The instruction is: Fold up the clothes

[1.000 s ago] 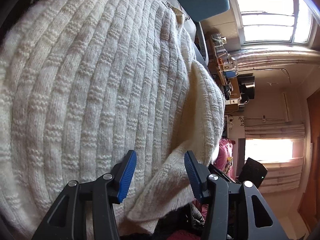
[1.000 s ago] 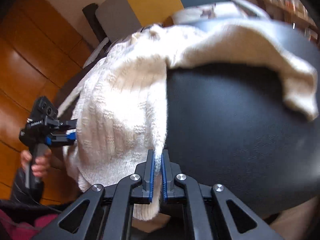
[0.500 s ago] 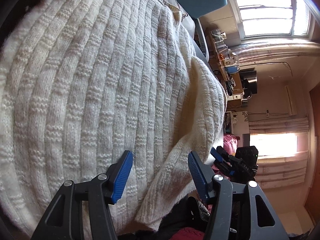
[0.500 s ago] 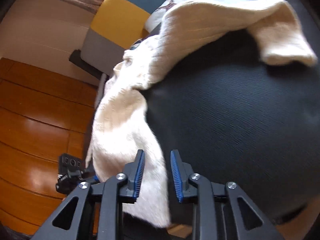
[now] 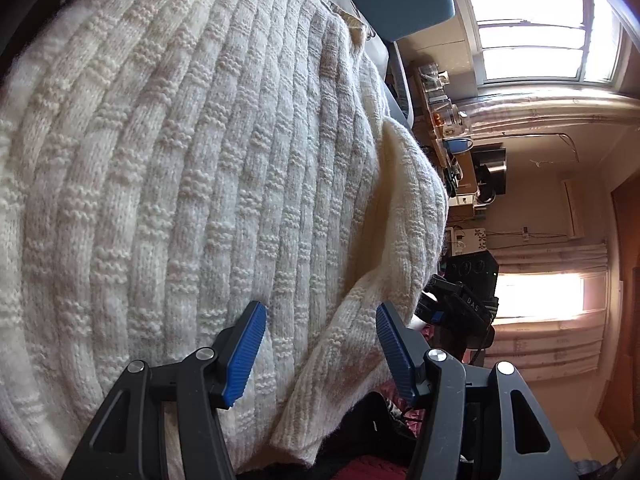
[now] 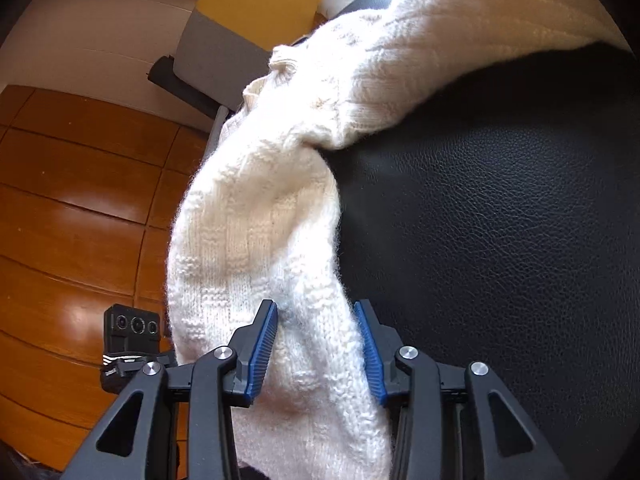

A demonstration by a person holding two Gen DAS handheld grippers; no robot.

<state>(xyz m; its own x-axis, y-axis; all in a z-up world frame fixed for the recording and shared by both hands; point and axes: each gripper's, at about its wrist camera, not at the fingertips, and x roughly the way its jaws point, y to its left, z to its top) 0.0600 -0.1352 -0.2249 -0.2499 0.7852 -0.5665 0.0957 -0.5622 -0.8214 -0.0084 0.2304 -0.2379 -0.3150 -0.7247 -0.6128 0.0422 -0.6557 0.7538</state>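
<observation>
Both grippers' fingers spread wide astride cream ribbed knitted sweater (image 5: 192, 168), contact unclear; right gripper (image 6: 316, 350) wider than before, left gripper (image 5: 320, 348) unchanged.

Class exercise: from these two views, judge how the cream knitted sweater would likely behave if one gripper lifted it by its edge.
The sweater would probably flop and sag: in the right wrist view it already drapes limply over the black cushion. Its thick ribbed knit suggests some stretch under its own weight. The fuzzy surface likely grips rather than slips.

black leather seat (image 6: 500, 240) | wooden floor (image 6: 72, 208) | window (image 5: 532, 32) | curtain (image 5: 548, 320)
</observation>
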